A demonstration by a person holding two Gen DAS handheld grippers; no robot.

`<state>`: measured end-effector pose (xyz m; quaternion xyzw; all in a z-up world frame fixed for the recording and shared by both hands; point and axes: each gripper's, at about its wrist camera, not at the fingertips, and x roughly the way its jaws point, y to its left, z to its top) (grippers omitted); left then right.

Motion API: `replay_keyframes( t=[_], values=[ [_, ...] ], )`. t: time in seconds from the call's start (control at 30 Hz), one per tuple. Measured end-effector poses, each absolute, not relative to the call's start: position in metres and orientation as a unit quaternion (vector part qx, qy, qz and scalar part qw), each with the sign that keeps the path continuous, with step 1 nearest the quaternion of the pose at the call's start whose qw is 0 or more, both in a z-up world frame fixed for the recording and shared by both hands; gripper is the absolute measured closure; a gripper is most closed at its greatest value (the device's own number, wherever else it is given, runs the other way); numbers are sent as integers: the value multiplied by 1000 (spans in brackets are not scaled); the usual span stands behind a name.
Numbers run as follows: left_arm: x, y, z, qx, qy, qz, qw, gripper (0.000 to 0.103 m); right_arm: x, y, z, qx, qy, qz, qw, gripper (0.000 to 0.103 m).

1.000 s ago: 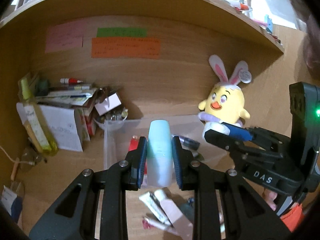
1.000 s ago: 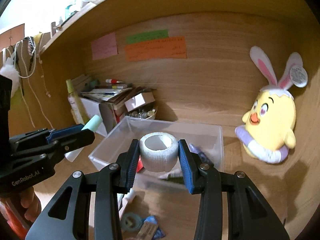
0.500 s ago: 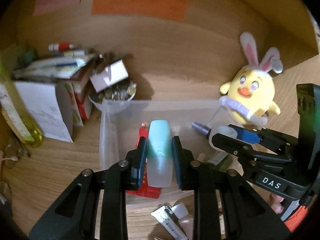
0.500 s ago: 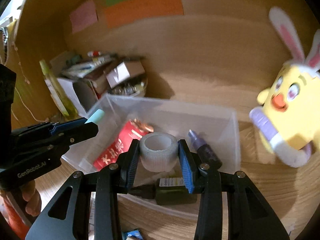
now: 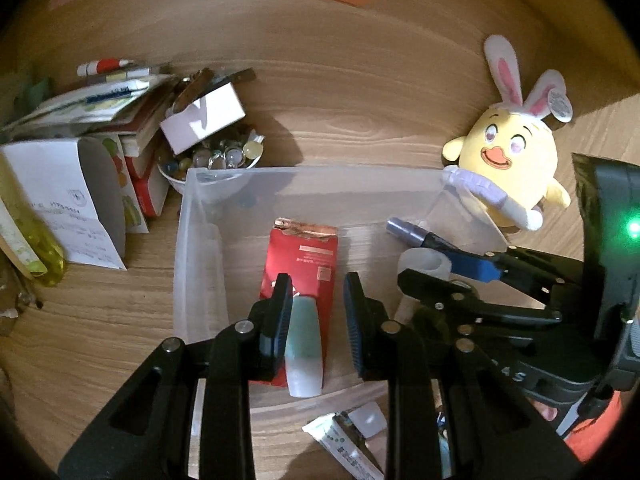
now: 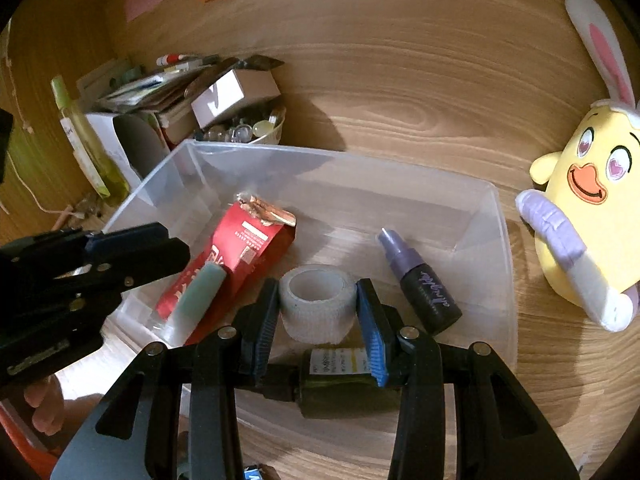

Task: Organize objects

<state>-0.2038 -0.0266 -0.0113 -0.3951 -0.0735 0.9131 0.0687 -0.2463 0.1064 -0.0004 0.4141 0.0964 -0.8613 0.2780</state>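
A clear plastic bin (image 5: 320, 172) (image 6: 360, 160) stands on the wooden desk. My left gripper (image 5: 316, 280) (image 6: 176, 248) is low over its left part and open. The pale teal tube (image 5: 304, 344) (image 6: 196, 300) lies loose on a red packet (image 5: 308, 248) (image 6: 240, 240), against the left pad with a gap to the right pad. My right gripper (image 6: 318, 282) (image 5: 430, 270) is shut on a white tape roll (image 6: 318, 300) (image 5: 420, 262), low inside the bin. A purple spray bottle (image 6: 424, 292) and a dark green bottle (image 6: 340, 384) also lie in the bin.
A yellow plush chick (image 5: 508, 160) (image 6: 588, 208) sits right of the bin. A bowl of glass beads (image 5: 212, 156), stacked boxes and papers (image 5: 80, 200) and a yellow-green bottle (image 5: 28, 240) crowd the left. Loose packets (image 5: 348, 440) lie in front of the bin.
Both grippers sank towards the bin and tipped downward. The teal tube left the left pads and now rests on the red packet. The tape roll stays gripped on the right.
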Motion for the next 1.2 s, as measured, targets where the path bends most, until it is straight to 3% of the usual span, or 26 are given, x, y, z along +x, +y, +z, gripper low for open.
replay_keyframes(
  t=[0.17,0.23,0.4,0.6,1.2],
  values=[
    [-190,-26,0,-384,-69,918,69,72,-236,109,9,406,101,-864,279,60],
    [-182,-26,6,-375,-67,922,68,68,-229,112,17,395,103,-869,279,51],
    [-156,-23,18,-356,-64,930,64,47,-203,123,39,362,100,-882,284,40],
    [-119,-11,18,-346,-41,935,61,33,-172,146,50,330,102,-894,285,33],
    [-26,-17,-47,-406,-41,912,38,29,-117,178,-18,396,93,-862,303,33]
  ],
)
